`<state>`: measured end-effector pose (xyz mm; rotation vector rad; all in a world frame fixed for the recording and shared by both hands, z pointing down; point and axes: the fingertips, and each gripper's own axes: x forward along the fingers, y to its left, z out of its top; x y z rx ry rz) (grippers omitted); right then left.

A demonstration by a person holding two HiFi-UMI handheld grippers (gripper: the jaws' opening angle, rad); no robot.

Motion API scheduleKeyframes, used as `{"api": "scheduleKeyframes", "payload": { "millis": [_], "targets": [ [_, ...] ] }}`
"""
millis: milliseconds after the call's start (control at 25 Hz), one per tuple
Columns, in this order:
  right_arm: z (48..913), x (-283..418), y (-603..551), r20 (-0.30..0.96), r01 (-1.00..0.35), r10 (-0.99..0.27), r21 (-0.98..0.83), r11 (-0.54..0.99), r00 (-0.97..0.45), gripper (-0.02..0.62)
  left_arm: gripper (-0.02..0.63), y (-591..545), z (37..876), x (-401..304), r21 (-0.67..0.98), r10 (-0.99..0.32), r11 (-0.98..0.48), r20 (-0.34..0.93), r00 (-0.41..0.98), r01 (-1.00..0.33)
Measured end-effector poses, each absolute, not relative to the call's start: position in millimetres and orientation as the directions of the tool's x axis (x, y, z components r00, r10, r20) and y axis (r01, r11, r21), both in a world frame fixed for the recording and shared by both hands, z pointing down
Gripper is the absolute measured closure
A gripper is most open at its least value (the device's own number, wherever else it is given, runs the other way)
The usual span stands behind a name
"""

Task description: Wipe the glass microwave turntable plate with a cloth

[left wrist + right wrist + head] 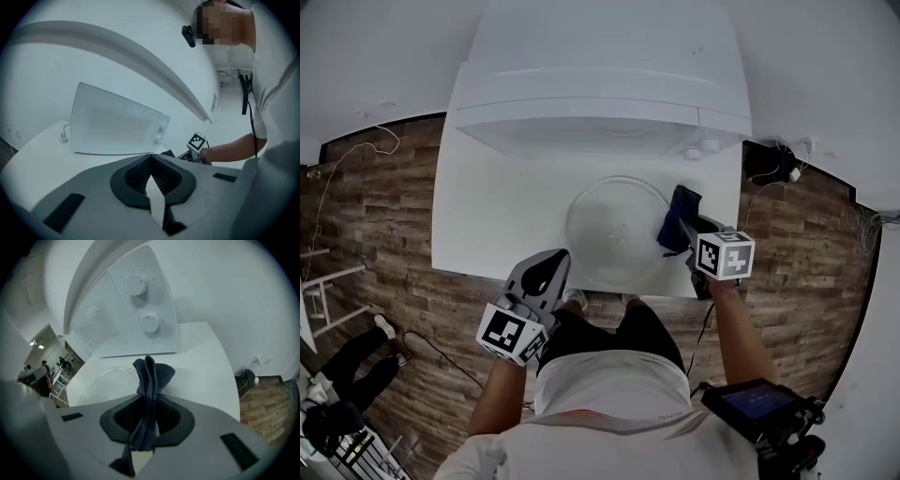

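Observation:
The clear glass turntable plate (617, 225) lies flat on the white table (487, 216), in front of the white microwave (600, 103). My right gripper (686, 232) hovers at the plate's right rim, shut on a dark blue cloth (679, 217). In the right gripper view the folded cloth (151, 376) stands up out of the gripper (147, 404), with the plate (101, 383) below and to the left. My left gripper (551, 262) hangs at the table's front edge, left of the plate. Its jaws (151, 159) meet at the tips with nothing between them.
The microwave (117, 122) has two knobs (150, 322) on its right side. A plug (63, 137) lies on the table to its left. Wood floor surrounds the table, with cables (773, 173) at the right and a white rack (323, 291) at the left.

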<state>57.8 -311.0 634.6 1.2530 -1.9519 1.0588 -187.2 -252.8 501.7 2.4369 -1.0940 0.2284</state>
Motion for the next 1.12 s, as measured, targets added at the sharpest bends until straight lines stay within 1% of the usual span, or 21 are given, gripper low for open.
{"api": "scheduleKeyframes", "payload": {
  "millis": [120, 280, 400, 520, 680, 840, 1120],
  "targets": [
    [614.7, 50.6, -305.2, 0.755, -0.907, -0.503, -0.334, 0.258, -0.421, 0.534, 0.595, -249.1, 501.0, -188.6, 0.340, -0.675, -0.568, 0.328, 0.661, -0.749],
    [560.4, 8.0, -295.7, 0.620, -0.833, -0.563, -0.472, 0.287, -0.546, 0.534, 0.595, -246.8, 499.9, -195.5, 0.336, -0.690, -0.554, 0.326, 0.646, -0.761],
    [533.5, -36.3, -286.0, 0.534, -0.759, -0.555, -0.558, 0.335, -0.638, 0.534, 0.595, -246.8, 497.3, -201.8, 0.337, -0.708, -0.540, 0.315, 0.633, -0.772],
    [524.7, -81.2, -274.5, 0.490, -0.695, -0.506, -0.600, 0.395, -0.710, 0.534, 0.595, -245.3, 495.6, -207.2, 0.333, -0.719, -0.534, 0.306, 0.624, -0.777],
    [532.8, -129.9, -257.7, 0.485, -0.640, -0.418, -0.617, 0.459, -0.768, 0.534, 0.595, -239.2, 496.5, -216.0, 0.333, -0.727, -0.523, 0.307, 0.615, -0.785],
    [547.9, -161.1, -249.7, 0.499, -0.617, -0.362, -0.628, 0.474, -0.787, 0.534, 0.595, -232.4, 499.2, -229.0, 0.340, -0.733, -0.506, 0.313, 0.603, -0.792],
    [608.4, -180.3, -249.5, 0.622, -0.685, -0.294, -0.611, 0.397, -0.725, 0.534, 0.595, -222.0, 506.1, -243.6, 0.351, -0.730, -0.497, 0.325, 0.601, -0.794]
  ]
}}
